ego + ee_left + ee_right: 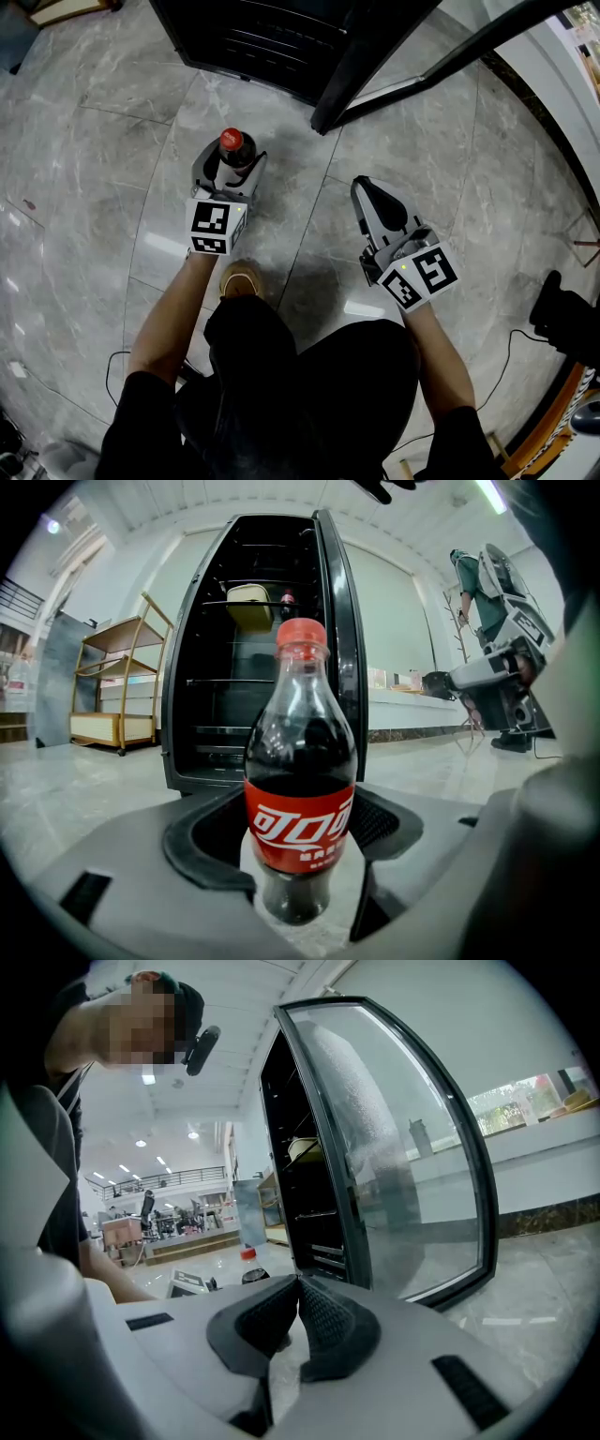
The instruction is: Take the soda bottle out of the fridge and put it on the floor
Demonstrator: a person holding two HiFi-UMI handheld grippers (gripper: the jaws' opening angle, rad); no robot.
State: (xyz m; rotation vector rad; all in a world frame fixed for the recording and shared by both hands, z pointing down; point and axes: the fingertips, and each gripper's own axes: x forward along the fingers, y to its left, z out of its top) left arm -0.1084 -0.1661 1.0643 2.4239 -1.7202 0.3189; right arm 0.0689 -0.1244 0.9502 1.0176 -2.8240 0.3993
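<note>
**Item:** soda bottle (300, 803), plastic, red cap, dark drink filling most of it.

**Location:** upright, out of the open fridge (253, 667) and on its near side. The base is at the floor (84, 206); we cannot tell whether it rests there.

**Hold:** left tool (302, 860), pads pinching the lower body at the label.

**Handling:** we judge it fairly heavy, smooth and slightly yielding. The label band is the surest hold, the neck the poorest.

**Right tool** (296, 1309): pressed together, empty, off to the right.

You wear a black short-sleeved top (150, 394), black trousers (356, 375) and a tan shoe (241, 279). Your grey left gripper (231, 169) and right gripper (362, 187) carry white black-marked cubes (217, 226).
</note>
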